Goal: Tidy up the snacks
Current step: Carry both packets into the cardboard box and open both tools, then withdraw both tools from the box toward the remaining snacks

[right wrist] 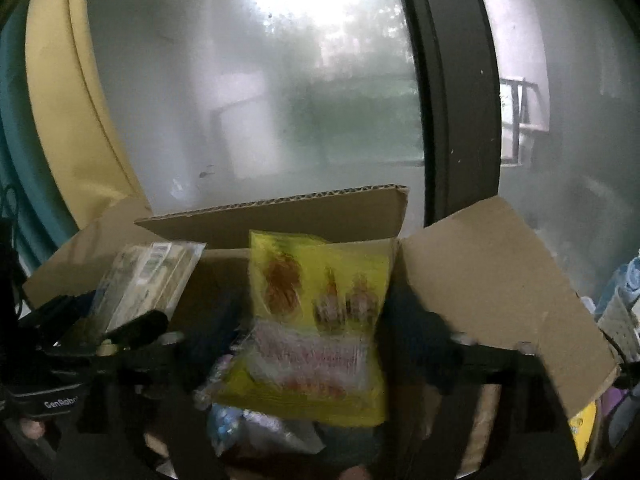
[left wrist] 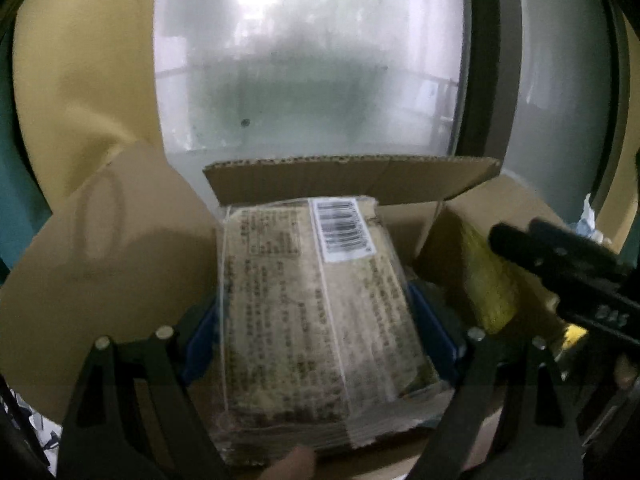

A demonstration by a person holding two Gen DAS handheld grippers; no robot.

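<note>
My left gripper [left wrist: 316,320] is shut on a clear-wrapped tan snack pack [left wrist: 312,312] with a barcode label, held above an open cardboard box [left wrist: 352,178]. My right gripper [right wrist: 316,320] is shut on a yellow snack bag [right wrist: 320,316], also over the box [right wrist: 280,220]. In the left wrist view the right gripper [left wrist: 560,264] and its yellow bag [left wrist: 492,280] show at the right. In the right wrist view the left gripper [right wrist: 100,324] and the tan pack [right wrist: 148,276] show at the left.
The box flaps [right wrist: 492,280] stand open on all sides. More wrapped snacks [right wrist: 256,424] lie inside the box. A frosted window [left wrist: 312,60] with a dark frame [right wrist: 456,100] is behind. A yellow curtain [left wrist: 80,72] hangs at the left.
</note>
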